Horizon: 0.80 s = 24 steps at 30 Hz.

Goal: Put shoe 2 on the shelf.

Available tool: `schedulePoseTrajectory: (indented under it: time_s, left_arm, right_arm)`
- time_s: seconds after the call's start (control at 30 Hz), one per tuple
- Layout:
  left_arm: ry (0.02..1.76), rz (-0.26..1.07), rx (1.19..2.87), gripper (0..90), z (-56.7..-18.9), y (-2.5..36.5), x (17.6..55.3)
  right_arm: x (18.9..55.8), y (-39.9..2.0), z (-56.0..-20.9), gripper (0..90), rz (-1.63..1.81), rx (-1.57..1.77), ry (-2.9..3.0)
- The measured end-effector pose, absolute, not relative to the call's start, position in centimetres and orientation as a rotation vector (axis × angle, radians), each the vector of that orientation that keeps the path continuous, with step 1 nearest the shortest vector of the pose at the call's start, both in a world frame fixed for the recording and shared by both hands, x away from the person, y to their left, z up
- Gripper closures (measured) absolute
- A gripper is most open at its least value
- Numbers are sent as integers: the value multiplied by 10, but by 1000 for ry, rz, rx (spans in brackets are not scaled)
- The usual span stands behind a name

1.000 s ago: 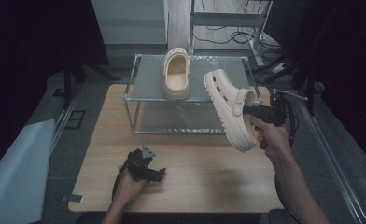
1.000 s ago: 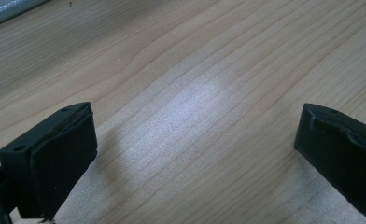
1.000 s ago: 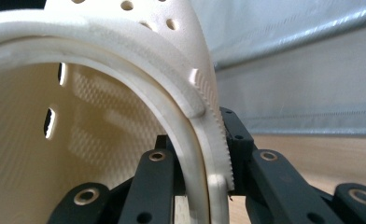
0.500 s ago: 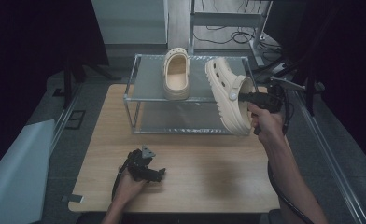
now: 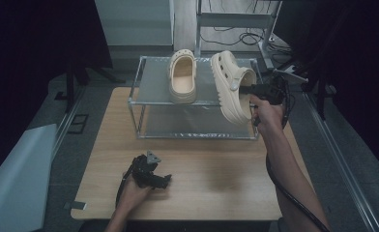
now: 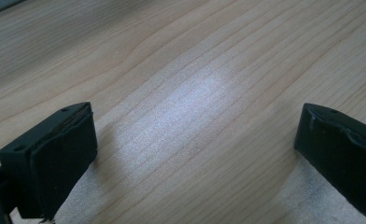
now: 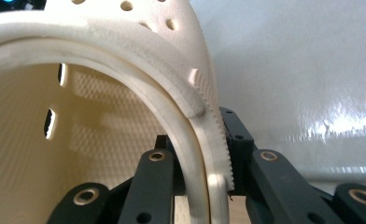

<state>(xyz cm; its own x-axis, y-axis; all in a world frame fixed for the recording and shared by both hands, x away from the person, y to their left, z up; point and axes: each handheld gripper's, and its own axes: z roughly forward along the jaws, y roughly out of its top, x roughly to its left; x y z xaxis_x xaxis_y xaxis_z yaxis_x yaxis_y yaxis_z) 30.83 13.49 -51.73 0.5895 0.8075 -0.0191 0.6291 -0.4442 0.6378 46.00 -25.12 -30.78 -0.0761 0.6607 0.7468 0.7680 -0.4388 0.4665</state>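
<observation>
Since the earlier frames the right gripper [image 5: 253, 90] has carried the clog [image 5: 233, 87] up and away from the person, from over the front right of the table to over the right end of the rack's top shelf; the left gripper [image 5: 151, 175] has stayed where it was. Held clog: cream, tilted on its side, toe end toward the far edge of the shelf, heel end hanging past the shelf's front rail. From the high view it is hard to tell whether its sole touches the shelf or hovers just above. Right gripper view: jaws clamped on the clog's side wall [image 7: 197, 154], one jaw inside the opening, the other pressed against the ribbed outer edge. Second clog [image 5: 182, 77], same cream colour, lies flat on the top shelf, opening up, just left of the held one and apart from it. Rack [image 5: 144, 102]: metal frame, two grey shelves, standing at the far half of the wooden table [image 5: 216, 179]; lower shelf bare where visible. Left gripper rests near the front edge of the table in the person's left hand, well apart from the rack. Left gripper view: jaws spread wide, nothing between them but wood grain [image 6: 195, 116]. Right forearm reaches in from the lower right, cable trailing beneath it.
</observation>
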Motion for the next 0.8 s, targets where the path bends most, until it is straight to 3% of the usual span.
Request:
schedulePoseTrajectory:
  time_s: [0.8]
  left_arm:
    - [1130, 373, 2213, 0, -517, 134, 308]
  right_arm:
    - [519, -228, -307, 767, -1510, -2216, -1591]
